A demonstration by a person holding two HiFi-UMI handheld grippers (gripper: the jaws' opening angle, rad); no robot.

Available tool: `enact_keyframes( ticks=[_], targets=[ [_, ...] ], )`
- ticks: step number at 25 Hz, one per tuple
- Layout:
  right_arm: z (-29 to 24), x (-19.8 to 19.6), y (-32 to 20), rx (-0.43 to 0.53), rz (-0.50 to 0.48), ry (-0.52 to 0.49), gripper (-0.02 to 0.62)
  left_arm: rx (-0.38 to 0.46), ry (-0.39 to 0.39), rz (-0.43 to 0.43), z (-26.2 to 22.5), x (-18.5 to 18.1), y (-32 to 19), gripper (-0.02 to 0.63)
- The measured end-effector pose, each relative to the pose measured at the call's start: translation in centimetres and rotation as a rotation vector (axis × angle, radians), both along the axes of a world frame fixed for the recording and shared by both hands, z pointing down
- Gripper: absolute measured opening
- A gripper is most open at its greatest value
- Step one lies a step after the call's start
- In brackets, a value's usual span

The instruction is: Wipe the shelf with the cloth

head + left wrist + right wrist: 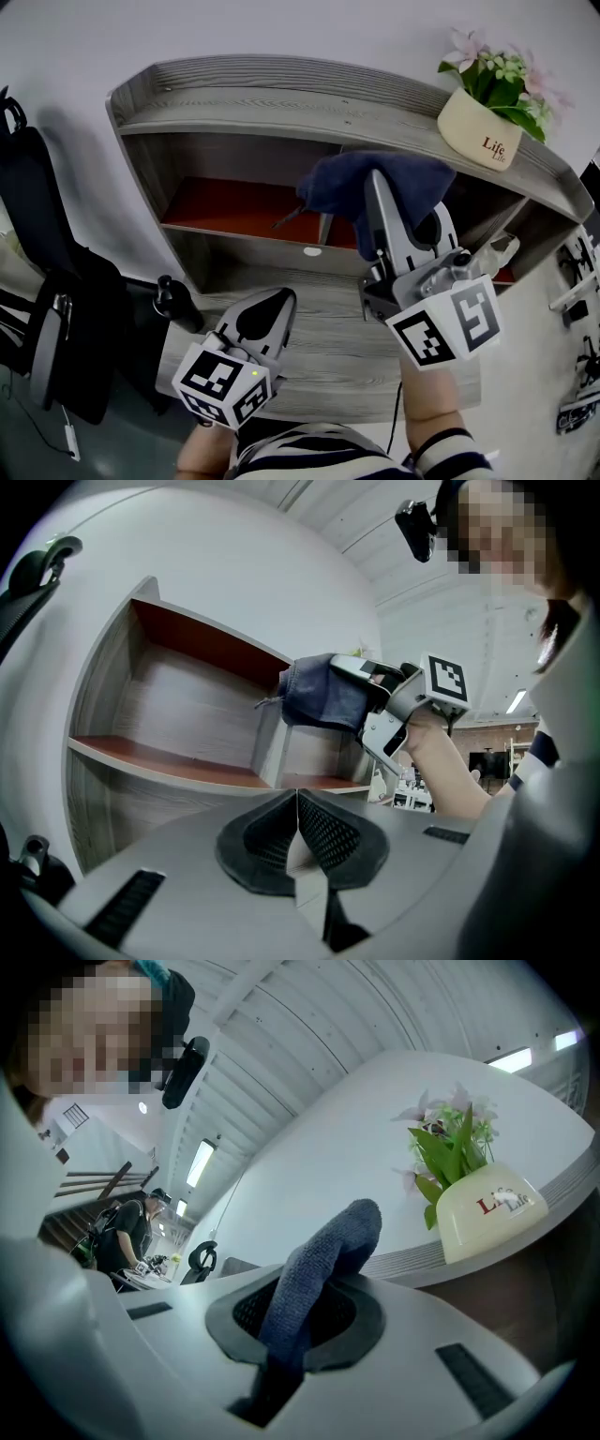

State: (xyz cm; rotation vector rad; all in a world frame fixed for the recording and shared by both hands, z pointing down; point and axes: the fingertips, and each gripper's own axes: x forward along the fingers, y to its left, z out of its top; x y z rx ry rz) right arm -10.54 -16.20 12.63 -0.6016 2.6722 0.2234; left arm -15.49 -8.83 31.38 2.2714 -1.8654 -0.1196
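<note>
Item 1: shelf (281,94), grey wood with reddish inner boards, set against a white wall. An upright divider (325,228) splits the middle level into a left and a right compartment.

Item 2: cloth (349,186), dark blue. We find it just under the front edge of the shelf's top board, bunched in front of the divider's upper end. We cannot tell whether it touches the wood.

Item 3: right gripper (302,1314). Its jaws are clamped on a fold of the cloth, which rises between them and curls over at the top. In the head view it is raised before the middle level, toward the shelf's right half.

Item 4: left gripper (297,803). Its jaws are pressed together with nothing between them. We place it low, over the front edge of the shelf's bottom board, left of the right gripper and well apart from the cloth.

Item 5: flower pot (481,132), cream with red lettering, holding green leaves and pale pink blossoms. It stands upright near the right end of the top board.

Item 6: black chair (52,309), at the shelf's left side.

Item 7: striped sleeve (314,455) of the person, at the bottom edge of the head view.
</note>
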Motion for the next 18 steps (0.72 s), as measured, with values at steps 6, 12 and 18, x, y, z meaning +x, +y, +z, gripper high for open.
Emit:
enact_keyframes(
  ticks=[6, 12, 18],
  targets=[
    [0.2, -1.6, -0.9, 0.064, 0.032, 0.014, 0.044, 0.000, 0.004, -0.045, 0.3, 0.2, 0.1, 0.017],
    [1.7, -3.1, -1.5, 0.153, 0.105, 0.113, 0.044, 0.000, 0.005, -0.088, 0.3, -0.4, 0.3, 0.017],
    [3.9, -3.5, -1.6, 0.148, 0.109, 0.155, 0.044, -0.009, 0.005, -0.102, 0.6, -0.6, 0.2, 0.017]
  ],
)
